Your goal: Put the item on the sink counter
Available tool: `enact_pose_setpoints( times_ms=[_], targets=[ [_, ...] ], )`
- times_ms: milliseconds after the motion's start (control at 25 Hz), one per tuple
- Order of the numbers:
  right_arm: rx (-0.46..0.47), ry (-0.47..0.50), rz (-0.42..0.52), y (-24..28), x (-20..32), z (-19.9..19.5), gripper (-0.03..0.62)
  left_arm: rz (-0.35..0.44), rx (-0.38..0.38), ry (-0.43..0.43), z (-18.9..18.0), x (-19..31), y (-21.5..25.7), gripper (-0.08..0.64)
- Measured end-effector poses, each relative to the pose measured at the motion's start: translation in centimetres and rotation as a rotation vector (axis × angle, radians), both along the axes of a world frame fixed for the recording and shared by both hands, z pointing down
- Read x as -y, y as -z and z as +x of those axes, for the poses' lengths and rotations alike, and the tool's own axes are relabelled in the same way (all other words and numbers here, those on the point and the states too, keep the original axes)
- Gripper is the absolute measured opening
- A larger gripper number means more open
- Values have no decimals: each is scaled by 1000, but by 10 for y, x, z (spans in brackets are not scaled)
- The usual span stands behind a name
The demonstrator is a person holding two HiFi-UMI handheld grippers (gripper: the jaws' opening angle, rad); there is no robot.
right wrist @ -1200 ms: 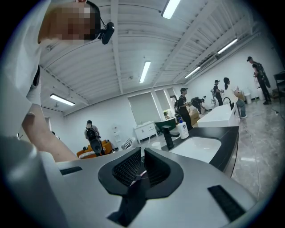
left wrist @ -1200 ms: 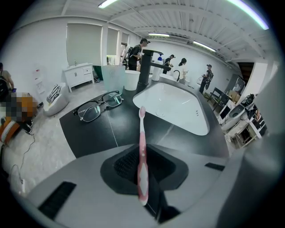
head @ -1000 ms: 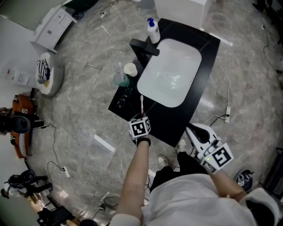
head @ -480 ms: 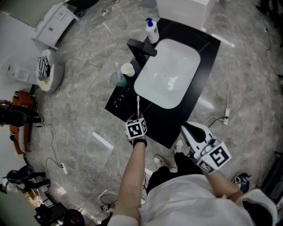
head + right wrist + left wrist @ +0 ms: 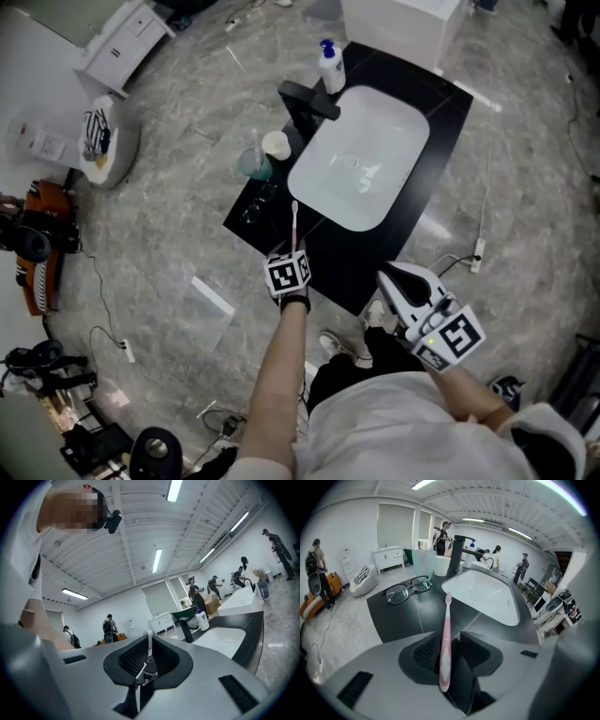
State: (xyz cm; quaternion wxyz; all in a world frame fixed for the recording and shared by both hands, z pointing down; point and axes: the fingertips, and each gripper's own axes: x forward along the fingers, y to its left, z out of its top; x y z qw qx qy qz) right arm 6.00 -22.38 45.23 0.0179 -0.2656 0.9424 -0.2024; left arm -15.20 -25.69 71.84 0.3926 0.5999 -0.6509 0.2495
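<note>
Left gripper (image 5: pixel 451 640) nearer: jaws just opened wide, slim pink plastic toothbrush (image 5: pixel 447 616) loose between them, long axis pointing away over black sink counter (image 5: pixel 393 620). My right gripper (image 5: pixel 149 641) is closed, empty.

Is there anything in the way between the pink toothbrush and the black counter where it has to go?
No, nothing visible. The toothbrush stands between the jaws of the left gripper, which have just been opening, over bare counter. The glasses lie off to its left and the sink to its right.
</note>
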Motion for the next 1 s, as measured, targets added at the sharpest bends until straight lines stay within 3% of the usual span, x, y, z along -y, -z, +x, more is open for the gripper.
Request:
enact_pose_setpoints(
  times_ms=[440, 1000],
  targets=[
    [-7, 17, 23, 5, -15, -7, 49, 34, 1, -9, 1, -2, 12, 138],
    [-28, 46, 82, 20, -37, -25, 49, 155, -45, -9, 5, -10, 58, 125]
  ],
)
